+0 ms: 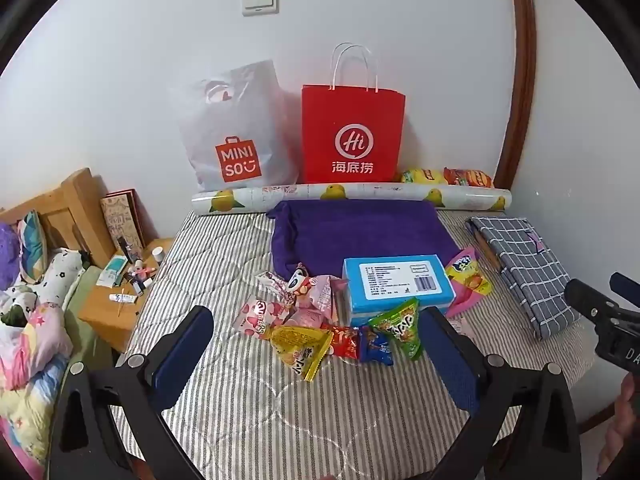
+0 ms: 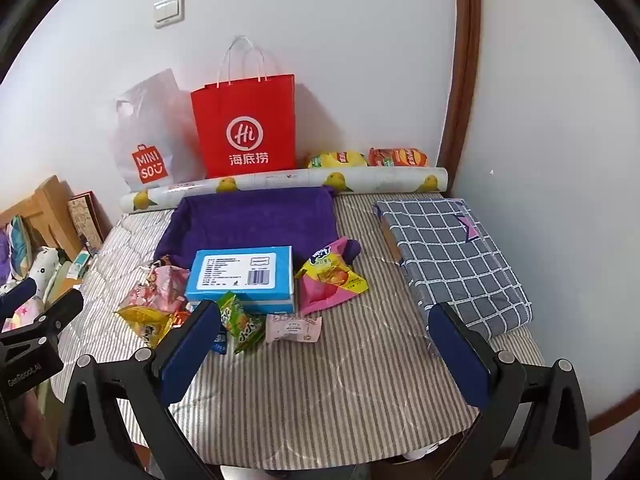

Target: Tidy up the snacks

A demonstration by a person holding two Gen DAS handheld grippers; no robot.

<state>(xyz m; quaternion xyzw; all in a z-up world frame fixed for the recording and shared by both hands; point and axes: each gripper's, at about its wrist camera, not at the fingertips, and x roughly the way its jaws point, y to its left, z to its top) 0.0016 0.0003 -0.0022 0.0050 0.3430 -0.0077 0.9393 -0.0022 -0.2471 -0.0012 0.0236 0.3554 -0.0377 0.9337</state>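
Both grippers, left (image 1: 316, 344) and right (image 2: 326, 340), gape wide, empty; I'd pinch one snack packet (image 1: 298, 344) by its edge.

The box (image 1: 398, 286) lies mid-mattress (image 1: 240, 408), its rear edge on the towel (image 1: 356, 236). Small snack packs (image 1: 316, 328) are heaped left of and before the box; one pouch (image 2: 330, 276) lies at its right, one wrapped sweet (image 2: 294, 328) before it. The folded cloth (image 2: 452, 252) lies at the right edge, well apart from the box. Behind the towel a roll (image 1: 352, 196) lies across the mattress. Behind the roll, against the wall, stand the plastic bag (image 1: 236, 136) at left and the paper bag (image 1: 352, 136) beside it; two chip packs (image 2: 368, 158) lie right of them. A side table (image 1: 120, 300) stands left of the mattress.
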